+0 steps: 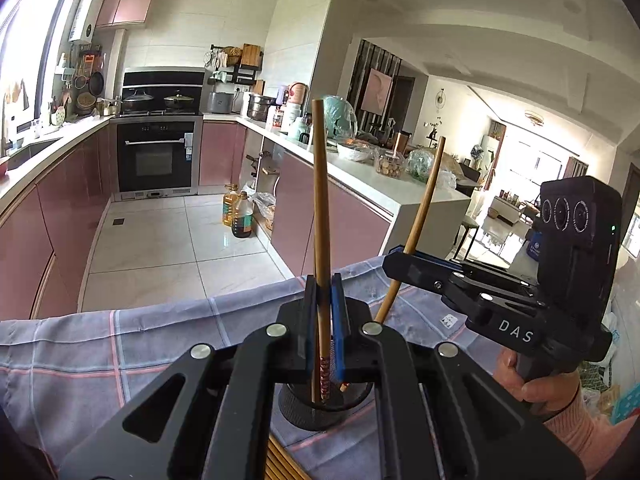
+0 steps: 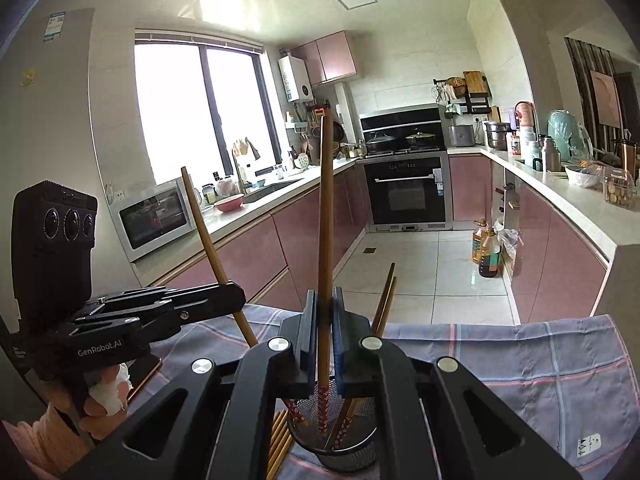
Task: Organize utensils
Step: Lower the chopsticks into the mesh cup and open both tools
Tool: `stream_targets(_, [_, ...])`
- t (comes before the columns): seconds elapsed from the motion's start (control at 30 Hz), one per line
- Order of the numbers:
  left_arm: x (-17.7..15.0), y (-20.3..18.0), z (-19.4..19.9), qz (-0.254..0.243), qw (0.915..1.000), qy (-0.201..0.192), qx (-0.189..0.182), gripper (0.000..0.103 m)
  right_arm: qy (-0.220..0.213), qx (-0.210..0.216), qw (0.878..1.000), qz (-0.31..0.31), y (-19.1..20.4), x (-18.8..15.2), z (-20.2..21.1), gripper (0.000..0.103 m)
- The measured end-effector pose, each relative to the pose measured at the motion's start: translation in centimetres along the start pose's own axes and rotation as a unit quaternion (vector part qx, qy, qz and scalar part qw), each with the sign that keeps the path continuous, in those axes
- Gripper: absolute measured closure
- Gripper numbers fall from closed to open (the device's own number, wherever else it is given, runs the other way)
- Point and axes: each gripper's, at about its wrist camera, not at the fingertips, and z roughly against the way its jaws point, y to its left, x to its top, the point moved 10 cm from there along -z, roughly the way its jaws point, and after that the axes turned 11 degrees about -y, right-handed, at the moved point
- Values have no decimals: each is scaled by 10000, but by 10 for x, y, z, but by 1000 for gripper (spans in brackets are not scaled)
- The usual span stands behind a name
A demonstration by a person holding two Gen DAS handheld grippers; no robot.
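Observation:
My left gripper (image 1: 323, 294) is shut on an upright wooden chopstick (image 1: 320, 200); its patterned lower end dips into a black mesh holder (image 1: 320, 414) below. The right gripper (image 1: 394, 259) comes in from the right, shut on a second, slanted chopstick (image 1: 424, 216). In the right wrist view, the right gripper (image 2: 324, 312) clamps its chopstick (image 2: 326, 220) over the holder (image 2: 340, 444), which has other chopsticks (image 2: 386, 300) leaning in it. At the left of that view, the left gripper (image 2: 236, 295) holds its chopstick (image 2: 204, 232).
A checked blue cloth (image 1: 120, 340) (image 2: 520, 360) covers the table. Loose chopsticks (image 1: 280, 462) (image 2: 278, 438) lie beside the holder. Beyond the table edge are a tiled floor, oil bottles (image 1: 240, 216) (image 2: 488, 248) and pink cabinets. A person's hands (image 1: 532, 380) (image 2: 100, 396) grip the handles.

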Motion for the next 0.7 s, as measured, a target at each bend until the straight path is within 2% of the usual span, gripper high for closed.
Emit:
stream_targets(0.13, [-21, 7, -20, -83, 9992, 377, 116, 96, 232, -99, 9997, 4, -5, -17, -12, 97])
stream_targets(0.37, [-62, 18, -39, -202, 9954, 929, 139, 96, 879, -159, 9958, -179, -19, -55, -28, 97])
stream_targets(0.5, [-73, 19, -47, -252, 9934, 1117, 85, 96, 1233, -215, 9916, -313, -25, -73, -36, 97])
stream_targets(0.7, [-75, 24, -62, -196, 9925, 1203, 134, 95, 1315, -304, 9895, -518, -34, -80, -47, 96])
